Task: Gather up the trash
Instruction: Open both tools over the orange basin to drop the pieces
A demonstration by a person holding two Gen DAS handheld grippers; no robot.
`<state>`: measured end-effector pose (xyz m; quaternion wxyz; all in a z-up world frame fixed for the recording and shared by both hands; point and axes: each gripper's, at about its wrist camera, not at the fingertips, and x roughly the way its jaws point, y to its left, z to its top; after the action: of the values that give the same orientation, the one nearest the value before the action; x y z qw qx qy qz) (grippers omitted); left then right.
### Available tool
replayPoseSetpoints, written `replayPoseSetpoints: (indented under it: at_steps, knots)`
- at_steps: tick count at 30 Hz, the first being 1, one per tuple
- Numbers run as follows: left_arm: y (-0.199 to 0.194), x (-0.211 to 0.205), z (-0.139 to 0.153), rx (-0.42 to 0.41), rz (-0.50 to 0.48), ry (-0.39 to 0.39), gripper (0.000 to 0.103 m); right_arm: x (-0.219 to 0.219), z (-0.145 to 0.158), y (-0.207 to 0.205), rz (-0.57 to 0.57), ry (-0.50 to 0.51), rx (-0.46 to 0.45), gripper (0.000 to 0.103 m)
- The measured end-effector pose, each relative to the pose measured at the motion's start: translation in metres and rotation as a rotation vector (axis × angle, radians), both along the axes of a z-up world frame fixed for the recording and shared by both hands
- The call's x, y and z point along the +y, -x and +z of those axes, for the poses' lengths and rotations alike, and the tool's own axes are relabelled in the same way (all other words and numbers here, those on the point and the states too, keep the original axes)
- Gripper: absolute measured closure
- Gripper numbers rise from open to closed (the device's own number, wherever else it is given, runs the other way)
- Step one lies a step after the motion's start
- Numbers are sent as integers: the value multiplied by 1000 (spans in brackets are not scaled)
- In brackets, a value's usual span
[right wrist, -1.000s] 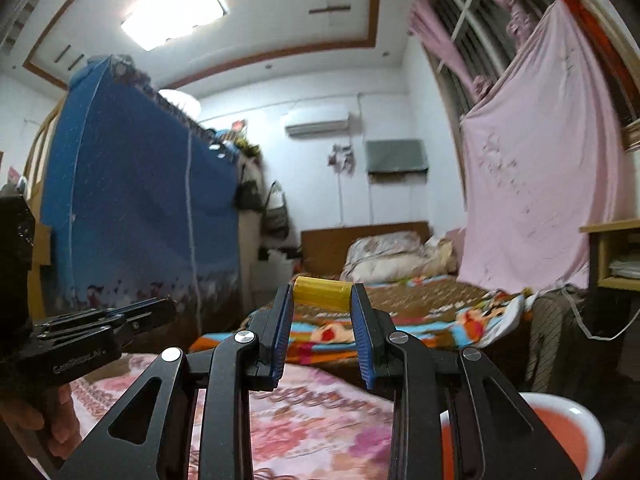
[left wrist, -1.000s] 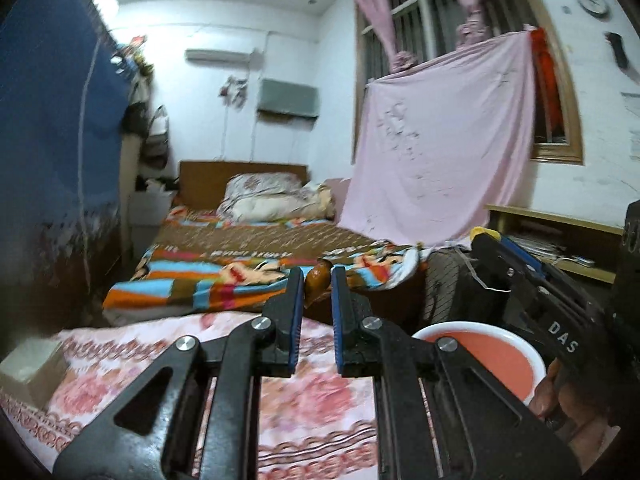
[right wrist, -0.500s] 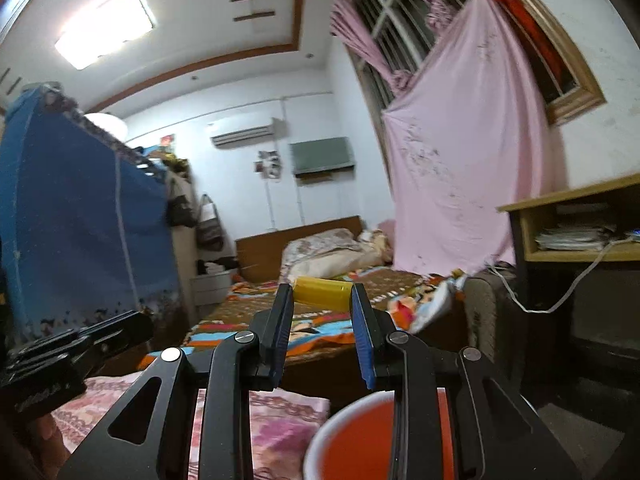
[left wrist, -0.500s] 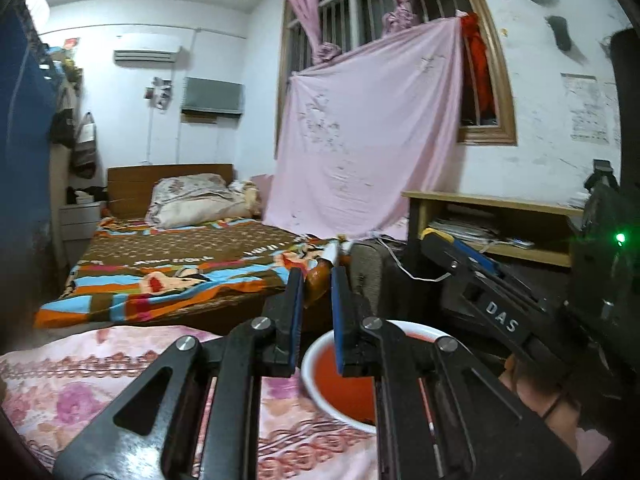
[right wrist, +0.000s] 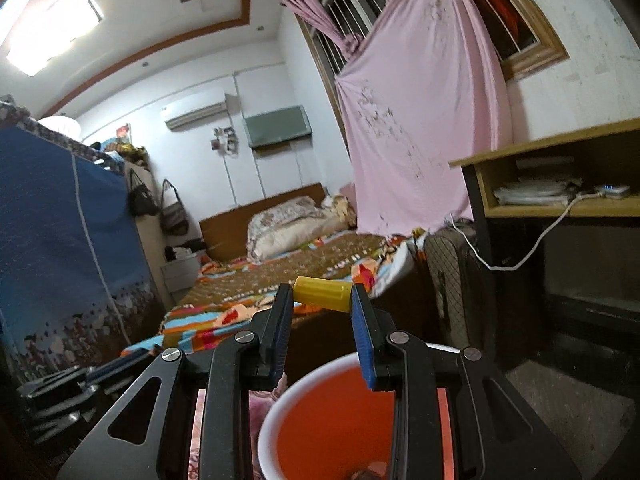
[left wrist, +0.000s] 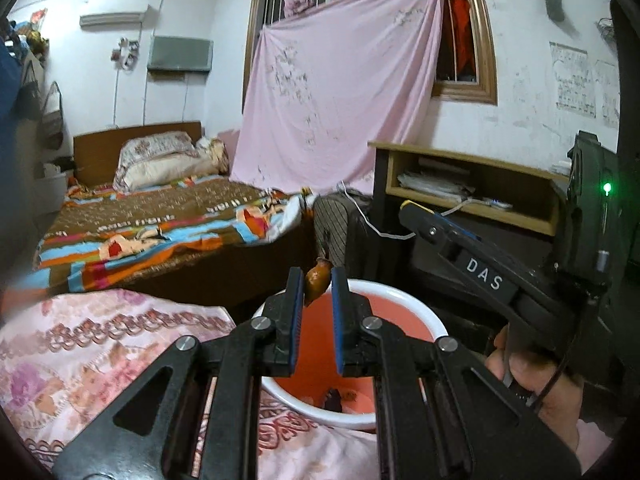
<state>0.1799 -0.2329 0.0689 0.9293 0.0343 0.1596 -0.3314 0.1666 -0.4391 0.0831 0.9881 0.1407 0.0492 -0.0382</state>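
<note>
Two tongs, left tongs [left wrist: 313, 285] gripping one brown scrap [left wrist: 317, 277], right tongs [right wrist: 320, 300] one yellow cap [right wrist: 322, 293], one bowl [left wrist: 434, 322].

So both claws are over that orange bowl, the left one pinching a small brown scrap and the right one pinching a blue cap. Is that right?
Nearly. The right claw pinches a yellow cap, not a blue one; only the claw's pads are blue, as the right wrist view shows. The rest holds: the left claw pinches a small brown scrap, and both hang over the orange bowl.
</note>
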Motion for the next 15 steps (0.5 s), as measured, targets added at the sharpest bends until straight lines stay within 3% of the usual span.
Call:
replayPoseSetpoints:
  at_steps: [15]
  knots:
    - [-20, -18, -13, 131, -25, -24, 103, -7, -12, -13, 1, -39, 124, 76]
